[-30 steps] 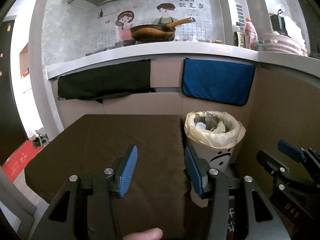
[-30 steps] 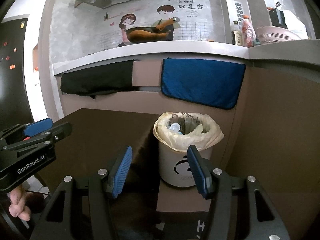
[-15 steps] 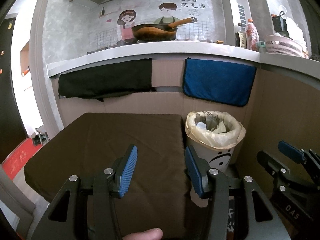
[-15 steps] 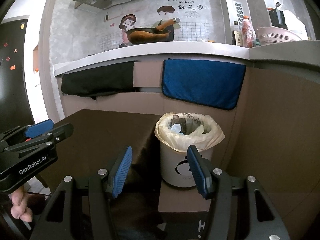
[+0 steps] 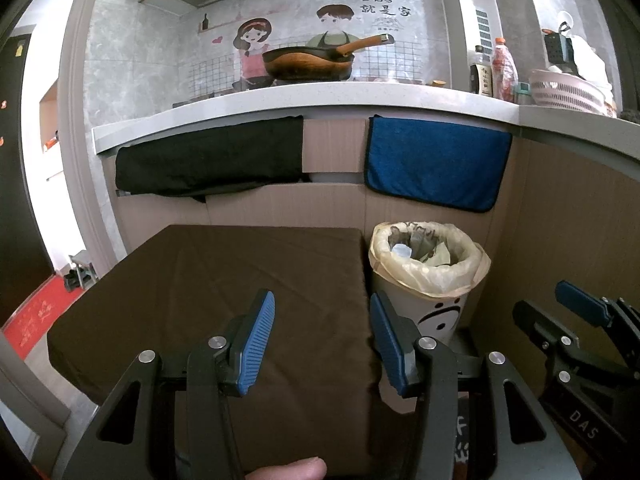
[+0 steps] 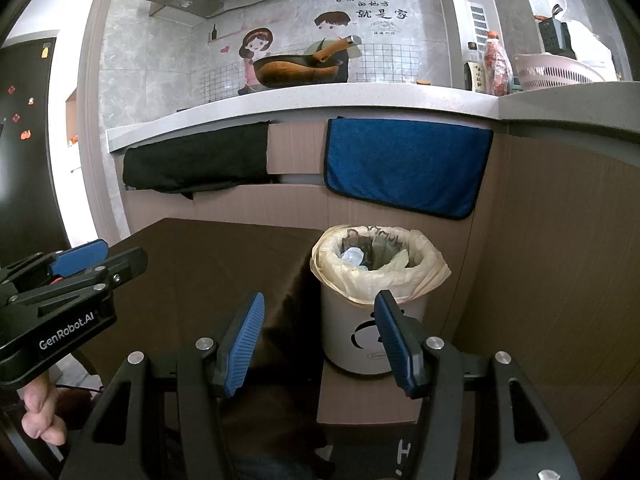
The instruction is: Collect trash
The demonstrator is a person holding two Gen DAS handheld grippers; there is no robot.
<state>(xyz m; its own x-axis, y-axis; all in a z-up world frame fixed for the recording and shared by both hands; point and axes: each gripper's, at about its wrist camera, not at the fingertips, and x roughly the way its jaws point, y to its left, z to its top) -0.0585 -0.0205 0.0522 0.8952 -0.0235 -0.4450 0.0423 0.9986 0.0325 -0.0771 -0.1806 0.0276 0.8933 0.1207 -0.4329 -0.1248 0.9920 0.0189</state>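
Observation:
A white trash bin (image 5: 440, 316) (image 6: 352, 336) with a face drawn on it stands on the floor right of the brown-covered table (image 5: 224, 280) (image 6: 208, 264). Its cream bag liner (image 5: 430, 276) (image 6: 380, 280) folds over the rim, and crumpled wrappers and a pale plastic piece (image 6: 353, 257) lie inside. My left gripper (image 5: 322, 340) hovers open over the table's right part, nothing between its blue pads. Nearer the bin, my right gripper (image 6: 320, 336) is open too, its right pad in front of the bin's wall. Each gripper shows in the other's view: the right one (image 5: 580, 320), the left one (image 6: 80, 264).
A wood-panel counter front closes the back and right side, with a black cloth (image 5: 208, 160) and a blue towel (image 5: 436, 164) hanging from it. On the counter top stand a wok (image 5: 308, 62), bottles (image 5: 494, 72) and a pink basket (image 5: 568, 92). A red mat (image 5: 36, 316) lies on the floor at left.

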